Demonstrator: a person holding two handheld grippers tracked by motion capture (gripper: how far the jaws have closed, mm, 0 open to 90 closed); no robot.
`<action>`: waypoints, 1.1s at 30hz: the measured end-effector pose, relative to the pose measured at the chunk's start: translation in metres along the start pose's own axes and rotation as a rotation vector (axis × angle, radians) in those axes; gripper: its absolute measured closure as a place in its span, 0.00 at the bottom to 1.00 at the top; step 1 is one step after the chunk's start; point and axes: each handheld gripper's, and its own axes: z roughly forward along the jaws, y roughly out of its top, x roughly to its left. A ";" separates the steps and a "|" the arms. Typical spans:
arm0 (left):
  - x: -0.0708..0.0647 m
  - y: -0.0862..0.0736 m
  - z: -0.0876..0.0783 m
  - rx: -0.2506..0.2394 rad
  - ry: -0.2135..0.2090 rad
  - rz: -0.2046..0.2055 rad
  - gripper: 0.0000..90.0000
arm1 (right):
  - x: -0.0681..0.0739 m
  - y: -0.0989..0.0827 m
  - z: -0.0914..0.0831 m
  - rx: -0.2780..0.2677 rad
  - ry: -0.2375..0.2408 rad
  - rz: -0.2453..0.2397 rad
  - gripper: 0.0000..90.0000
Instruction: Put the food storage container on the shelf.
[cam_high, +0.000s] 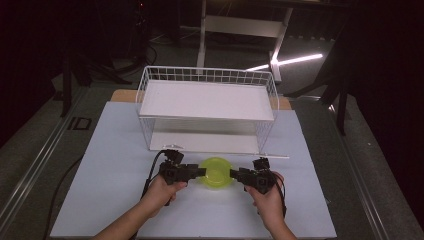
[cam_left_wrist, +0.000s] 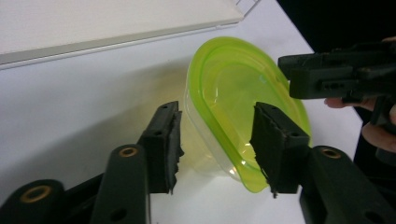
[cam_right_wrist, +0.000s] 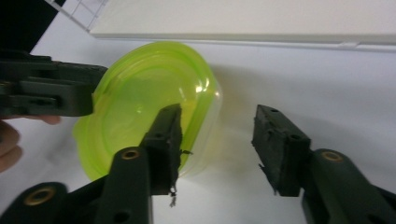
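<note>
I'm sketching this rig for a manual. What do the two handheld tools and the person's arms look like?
Both the left tool and the right tool are black, blocky units, each with two flat black jaws carrying worn dark pads and brass-coloured pivot rings. A black cable trails from the left one. The forearms are bare, with no sleeves in view.

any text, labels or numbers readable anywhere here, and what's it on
"ID" — dark block letters on the grey floor strip left of the table, seen in the high view; the reading is fairly clear but small.
No print shows on the green bowl, the white wire shelf, the left tool or the right tool.
</note>
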 end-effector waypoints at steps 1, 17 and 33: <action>0.000 0.000 0.001 0.004 0.000 -0.001 0.62 | -0.001 0.000 0.001 0.005 0.005 0.014 0.59; -0.008 -0.008 -0.001 0.045 -0.034 -0.010 0.82 | 0.010 -0.008 -0.003 0.023 0.049 0.024 0.84; -0.018 -0.007 -0.018 -0.055 0.029 0.061 0.90 | 0.026 -0.003 -0.011 -0.031 0.043 -0.027 0.89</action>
